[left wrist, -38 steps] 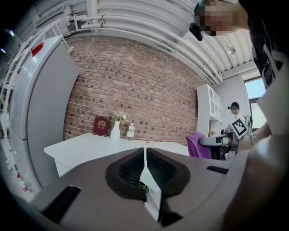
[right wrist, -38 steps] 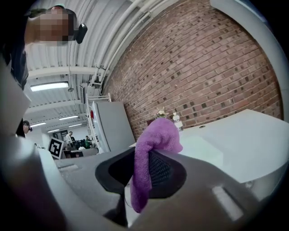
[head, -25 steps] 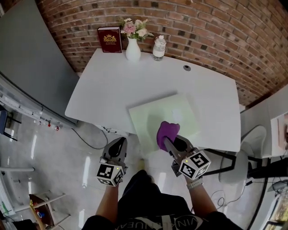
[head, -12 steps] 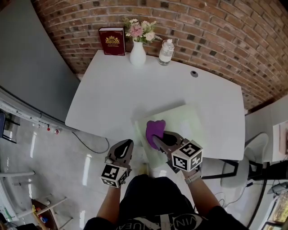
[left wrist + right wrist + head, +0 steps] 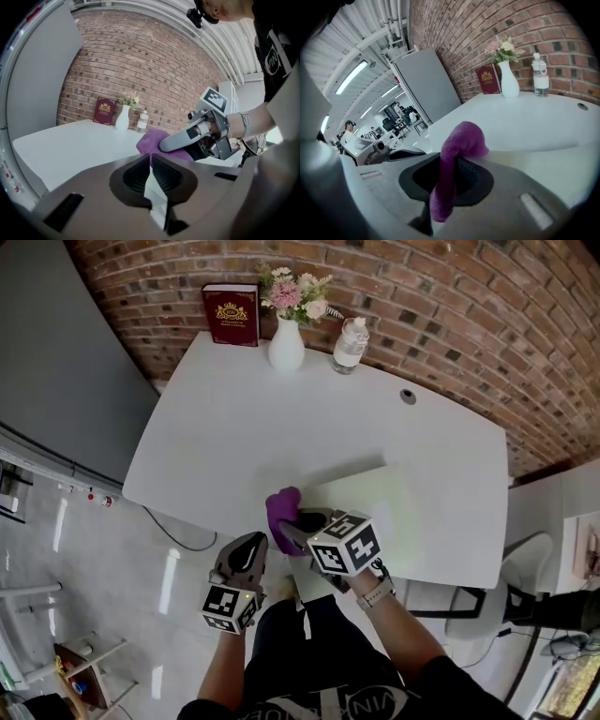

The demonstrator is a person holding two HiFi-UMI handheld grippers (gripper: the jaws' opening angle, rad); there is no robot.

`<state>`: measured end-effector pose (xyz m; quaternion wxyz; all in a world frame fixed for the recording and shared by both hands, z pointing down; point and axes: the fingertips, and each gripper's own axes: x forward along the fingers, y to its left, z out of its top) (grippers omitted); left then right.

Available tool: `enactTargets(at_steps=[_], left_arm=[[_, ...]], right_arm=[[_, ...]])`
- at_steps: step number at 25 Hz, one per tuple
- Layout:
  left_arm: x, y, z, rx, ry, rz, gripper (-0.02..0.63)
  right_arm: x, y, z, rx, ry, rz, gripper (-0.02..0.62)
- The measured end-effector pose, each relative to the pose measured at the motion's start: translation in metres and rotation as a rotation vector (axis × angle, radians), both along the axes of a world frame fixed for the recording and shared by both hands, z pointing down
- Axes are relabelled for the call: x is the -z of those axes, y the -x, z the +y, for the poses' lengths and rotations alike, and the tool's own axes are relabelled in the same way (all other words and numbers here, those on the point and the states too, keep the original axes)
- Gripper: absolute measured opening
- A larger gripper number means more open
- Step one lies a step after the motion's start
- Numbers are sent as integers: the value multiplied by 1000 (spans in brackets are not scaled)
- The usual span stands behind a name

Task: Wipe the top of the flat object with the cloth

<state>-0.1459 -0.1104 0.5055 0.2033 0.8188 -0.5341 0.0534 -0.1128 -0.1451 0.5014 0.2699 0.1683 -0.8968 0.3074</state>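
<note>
Right now my right gripper [image 5: 298, 529] is clamped on the purple cloth [image 5: 281, 510], lower centre of the head view, at the left edge of the pale flat board [image 5: 375, 495]. It looks soft and limp, best pinched by a bunched fold. My left gripper [image 5: 246, 557] is closed, empty

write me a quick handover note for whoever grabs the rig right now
Right claw: shut on the purple cloth, at the near left corner of the pale green board on the white table.
Left claw: shut, empty, held just off the table's near edge.
Done: cloth is in the claw and at the board; how much is wiped cannot be told.
Left: sweep the cloth across the board's top, likely toward its far right side.
</note>
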Motion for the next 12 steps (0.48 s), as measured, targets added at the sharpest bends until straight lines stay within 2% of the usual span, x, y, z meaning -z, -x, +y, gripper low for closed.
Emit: enactTargets(at_steps=[4, 12], left_arm=[[-4, -5, 1, 39, 15, 1, 20], [-10, -11, -2, 89, 34, -10, 21]], right_arm=[[-8, -5, -7, 40, 29, 37, 61], [-12, -53, -34, 2, 20, 77, 61]])
